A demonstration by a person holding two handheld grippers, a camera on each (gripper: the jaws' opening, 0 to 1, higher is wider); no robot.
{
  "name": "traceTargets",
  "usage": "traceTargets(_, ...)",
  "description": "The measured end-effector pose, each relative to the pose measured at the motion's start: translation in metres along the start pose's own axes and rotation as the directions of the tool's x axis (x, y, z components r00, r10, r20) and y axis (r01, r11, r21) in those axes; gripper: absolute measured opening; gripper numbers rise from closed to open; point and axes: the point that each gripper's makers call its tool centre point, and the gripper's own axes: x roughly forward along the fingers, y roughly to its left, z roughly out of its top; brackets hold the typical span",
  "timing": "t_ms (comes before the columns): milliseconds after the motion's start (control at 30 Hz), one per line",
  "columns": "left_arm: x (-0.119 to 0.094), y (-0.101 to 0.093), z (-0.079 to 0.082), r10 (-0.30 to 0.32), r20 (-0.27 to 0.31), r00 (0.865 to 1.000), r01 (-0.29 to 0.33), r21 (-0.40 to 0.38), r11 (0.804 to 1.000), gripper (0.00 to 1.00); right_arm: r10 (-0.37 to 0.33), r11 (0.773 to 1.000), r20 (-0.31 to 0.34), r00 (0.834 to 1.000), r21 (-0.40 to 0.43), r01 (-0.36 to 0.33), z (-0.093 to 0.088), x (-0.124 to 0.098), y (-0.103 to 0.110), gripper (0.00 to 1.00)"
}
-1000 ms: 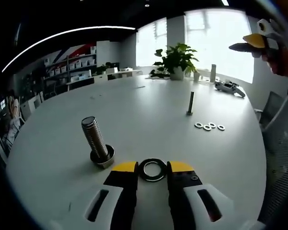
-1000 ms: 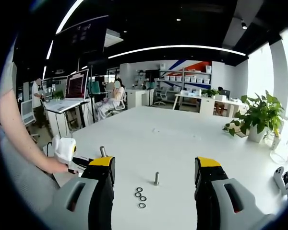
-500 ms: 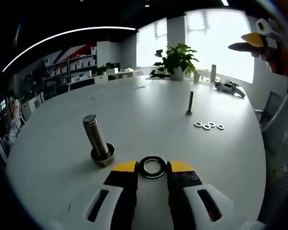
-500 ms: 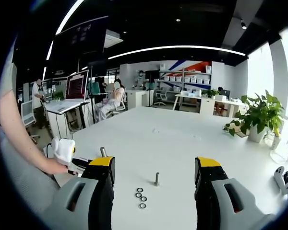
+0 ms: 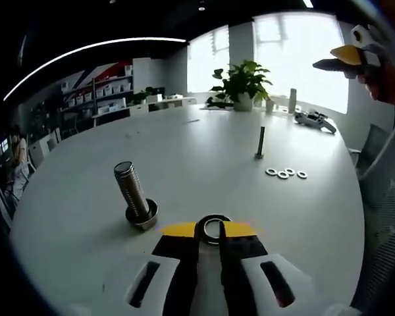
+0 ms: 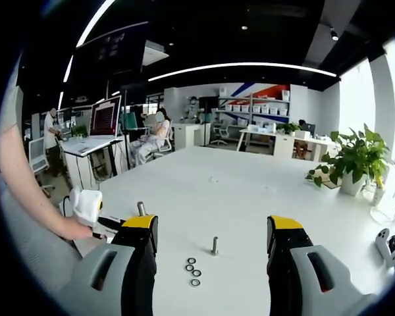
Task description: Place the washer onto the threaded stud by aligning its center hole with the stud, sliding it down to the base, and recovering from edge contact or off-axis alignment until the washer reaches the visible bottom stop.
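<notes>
Jaws of the left gripper pinch a washer at their yellow tips, low over the white table — just right of the threaded stud, which stands tilted on its base, apart from the washer. Beyond lie a slim upright bolt and a row of spare washers. Right gripper: jaws spread wide, nothing between them — the same bolt and spare washers lie ahead on the table.
</notes>
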Motion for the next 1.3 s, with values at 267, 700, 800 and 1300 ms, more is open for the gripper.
traceTargets(267,0.002,0.000,0.001,0.006,0.006,1.000,-0.005,-0.022,1.000,0.13,-0.001,1.000,0.001,1.000,0.001,0.001,0.000,0.000,0.000,0.69)
traceTargets(700,-0.003,-0.003,0.011,0.005,0.012,1.000,-0.005,-0.014,1.000,0.17,0.015,1.000,0.002,1.000,0.001,-0.015,0.001,0.001,0.004,0.69)
traceTargets(800,-0.005,-0.003,0.015,0.016,0.019,1.000,-0.016,-0.027,1.000,0.18,0.016,1.000,-0.002,1.000,0.002,-0.016,0.000,0.002,0.004,0.69)
traceTargets(1300,-0.010,-0.004,0.004,0.016,-0.062,0.998,-0.012,0.052,0.999,0.18,0.029,1.000,-0.011,1.000,0.003,-0.029,-0.003,0.003,0.008,0.69)
